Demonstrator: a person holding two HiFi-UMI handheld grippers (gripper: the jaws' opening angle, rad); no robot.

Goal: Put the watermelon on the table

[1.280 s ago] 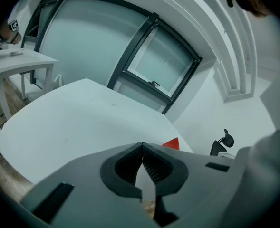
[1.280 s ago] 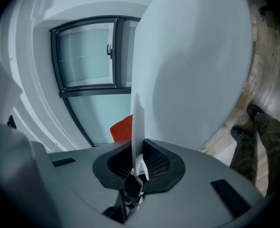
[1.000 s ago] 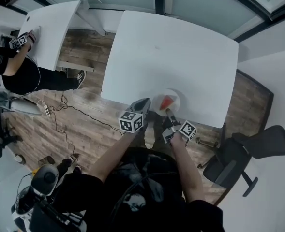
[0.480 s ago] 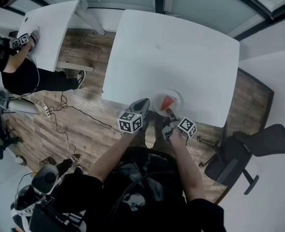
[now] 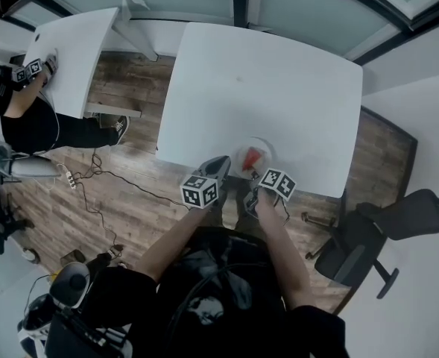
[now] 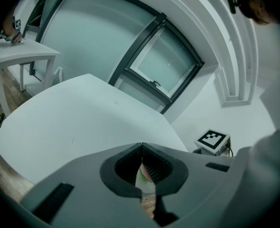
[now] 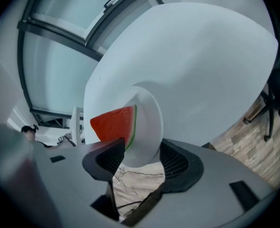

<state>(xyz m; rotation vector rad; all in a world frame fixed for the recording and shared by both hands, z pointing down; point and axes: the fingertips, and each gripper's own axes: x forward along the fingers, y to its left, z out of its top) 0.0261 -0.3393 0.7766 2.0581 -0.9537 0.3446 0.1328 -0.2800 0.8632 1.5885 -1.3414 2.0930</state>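
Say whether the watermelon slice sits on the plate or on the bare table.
On the plate. The red watermelon slice lies on the white plate, which sits on the table near its front edge.

The white tabletop (image 5: 279, 80) stretches away ahead of the right hand-held gripper (image 7: 140, 158). One white plate (image 5: 264, 147) lies at its near edge, with its rim between that gripper's opening jaws.
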